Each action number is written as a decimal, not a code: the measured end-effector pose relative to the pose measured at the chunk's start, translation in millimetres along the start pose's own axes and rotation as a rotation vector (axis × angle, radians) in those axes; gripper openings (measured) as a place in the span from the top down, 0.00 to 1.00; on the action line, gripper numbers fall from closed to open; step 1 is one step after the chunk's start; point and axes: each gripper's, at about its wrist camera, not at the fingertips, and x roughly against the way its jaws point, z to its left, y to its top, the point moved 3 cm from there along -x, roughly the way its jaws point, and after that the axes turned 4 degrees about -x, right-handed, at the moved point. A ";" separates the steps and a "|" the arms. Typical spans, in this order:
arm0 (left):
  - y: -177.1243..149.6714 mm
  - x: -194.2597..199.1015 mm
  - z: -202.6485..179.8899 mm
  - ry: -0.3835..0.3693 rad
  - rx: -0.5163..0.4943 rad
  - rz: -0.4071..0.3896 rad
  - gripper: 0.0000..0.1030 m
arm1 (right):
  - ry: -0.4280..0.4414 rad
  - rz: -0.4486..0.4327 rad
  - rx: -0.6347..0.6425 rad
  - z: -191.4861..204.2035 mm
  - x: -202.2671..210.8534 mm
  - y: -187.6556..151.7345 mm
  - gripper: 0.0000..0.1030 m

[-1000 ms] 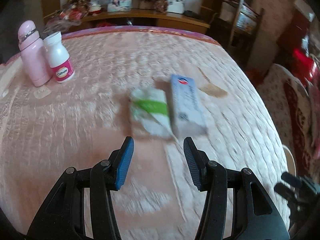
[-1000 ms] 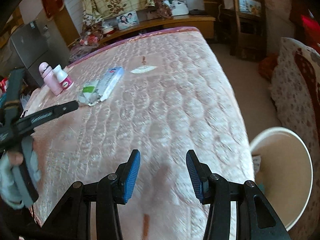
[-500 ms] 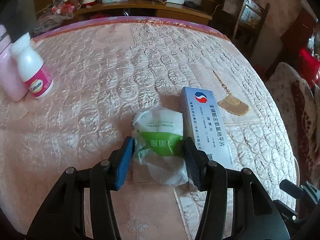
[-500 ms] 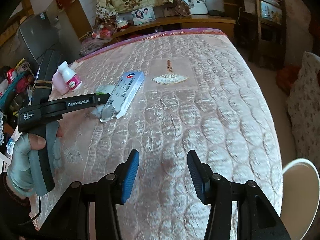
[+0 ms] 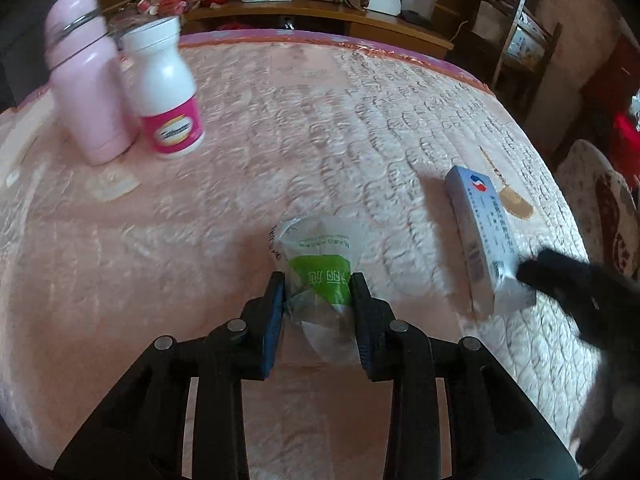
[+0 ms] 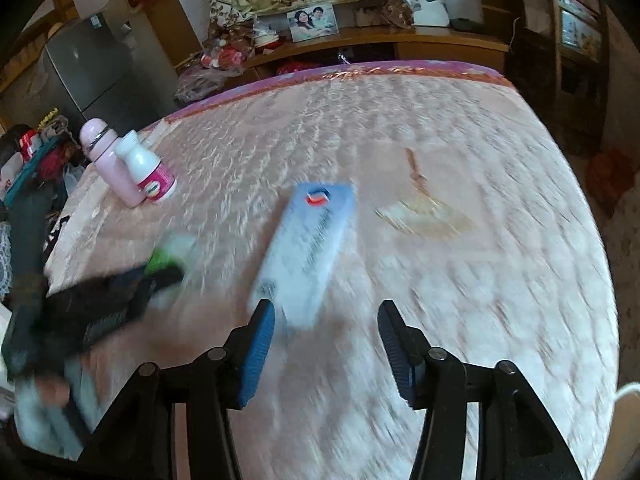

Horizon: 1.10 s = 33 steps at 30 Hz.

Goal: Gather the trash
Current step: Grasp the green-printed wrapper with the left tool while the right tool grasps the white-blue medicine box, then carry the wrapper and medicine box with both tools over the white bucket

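My left gripper (image 5: 318, 286) is shut on a crumpled white and green plastic wrapper (image 5: 320, 256), just above the pink quilted bed (image 5: 280, 128). A pale blue medicine box (image 5: 482, 236) lies to its right. In the right wrist view my right gripper (image 6: 326, 316) is open, and the near end of the same box (image 6: 308, 244) lies just ahead of its left finger (image 6: 258, 340). The left gripper (image 6: 120, 300) with the wrapper (image 6: 170, 254) shows blurred at the left there.
A pink bottle (image 5: 86, 80) and a white pill bottle (image 5: 164, 88) stand at the bed's far left. A fan-shaped patch (image 6: 424, 212) is sewn on the quilt right of the box. A white bin rim (image 6: 630, 394) shows at the bed's right edge. Wooden shelves stand behind.
My left gripper closed on the wrapper and drew it left, away from the box. My right gripper moved forward and left up to the box's near end.
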 end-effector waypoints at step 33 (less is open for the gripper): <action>-77.7 101.0 -81.6 -0.109 -0.054 -0.097 0.75 | -0.032 -0.108 0.007 2.6 101.5 -93.7 0.55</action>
